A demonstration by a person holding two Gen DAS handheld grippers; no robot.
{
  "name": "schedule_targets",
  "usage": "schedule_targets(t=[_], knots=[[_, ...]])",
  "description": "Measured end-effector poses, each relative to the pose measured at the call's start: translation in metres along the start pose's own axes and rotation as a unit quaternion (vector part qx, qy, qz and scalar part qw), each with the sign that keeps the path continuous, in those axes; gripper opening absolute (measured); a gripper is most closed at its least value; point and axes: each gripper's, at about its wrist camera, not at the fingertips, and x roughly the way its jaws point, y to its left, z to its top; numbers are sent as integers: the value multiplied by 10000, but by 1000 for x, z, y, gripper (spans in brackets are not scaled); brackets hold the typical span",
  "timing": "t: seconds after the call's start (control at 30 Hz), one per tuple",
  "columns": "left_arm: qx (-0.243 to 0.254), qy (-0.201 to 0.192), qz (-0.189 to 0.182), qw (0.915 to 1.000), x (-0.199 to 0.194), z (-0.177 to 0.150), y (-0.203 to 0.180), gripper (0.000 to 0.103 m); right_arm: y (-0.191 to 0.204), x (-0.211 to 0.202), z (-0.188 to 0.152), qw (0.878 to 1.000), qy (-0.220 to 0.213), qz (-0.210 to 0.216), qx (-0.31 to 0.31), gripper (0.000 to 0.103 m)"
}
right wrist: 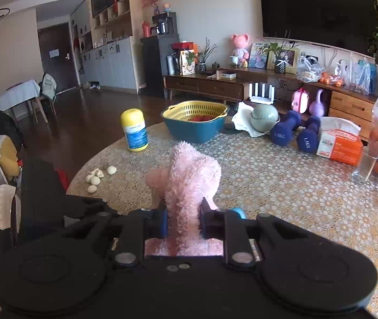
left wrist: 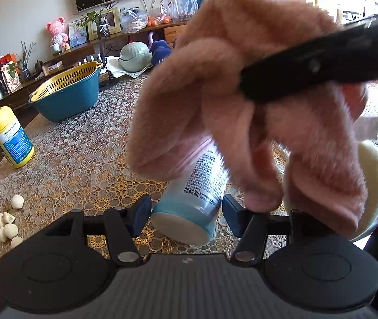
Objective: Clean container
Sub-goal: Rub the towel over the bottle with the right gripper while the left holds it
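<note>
I'm pinching the pink fluffy cloth (right wrist: 189,186) in my right gripper (right wrist: 183,220), draping it over the blue-and-white container (left wrist: 194,196). My left gripper (left wrist: 186,212) is sitting spread, fingers either side of the container's base without pressing it. The container is lying tilted on the lace-covered table (left wrist: 82,164), well apart from the yellow bottle (left wrist: 9,135).

The round table with the lace-patterned cover (right wrist: 282,186) lies bare across its middle, giving free passage there. Along the left edge stand a yellow-capped bottle (right wrist: 133,130) and scattered white garlic cloves (right wrist: 95,178). The far edge is crowded by a teal basin with yellow strainer (right wrist: 195,122), blue dumbbells (right wrist: 295,133), and an orange-and-white tissue pack (right wrist: 340,146).
</note>
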Motion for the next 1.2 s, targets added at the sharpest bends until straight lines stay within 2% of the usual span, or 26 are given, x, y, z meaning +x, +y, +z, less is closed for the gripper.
schedule_targets(t=[0.17, 0.37, 0.5, 0.87, 1.07, 1.2], knots=[[80, -34, -91, 9999, -1, -1, 1, 56, 11, 38, -11, 9989, 418, 181, -52, 20], [92, -74, -216, 9997, 0, -2, 6, 56, 1, 65, -20, 9973, 693, 246, 92, 20], [6, -74, -302, 9995, 0, -2, 9, 56, -5, 71, -19, 9973, 705, 186, 37, 20], [-112, -59, -486, 9987, 3, -3, 19, 57, -58, 90, -3, 9956, 758, -546, 96, 20], [97, -6, -476, 9988, 9, -9, 15, 57, -73, 96, -10, 9945, 714, -671, 371, 20], [21, 6, -473, 9989, 14, -8, 16, 57, -77, 96, -12, 9946, 642, -606, 543, 20]])
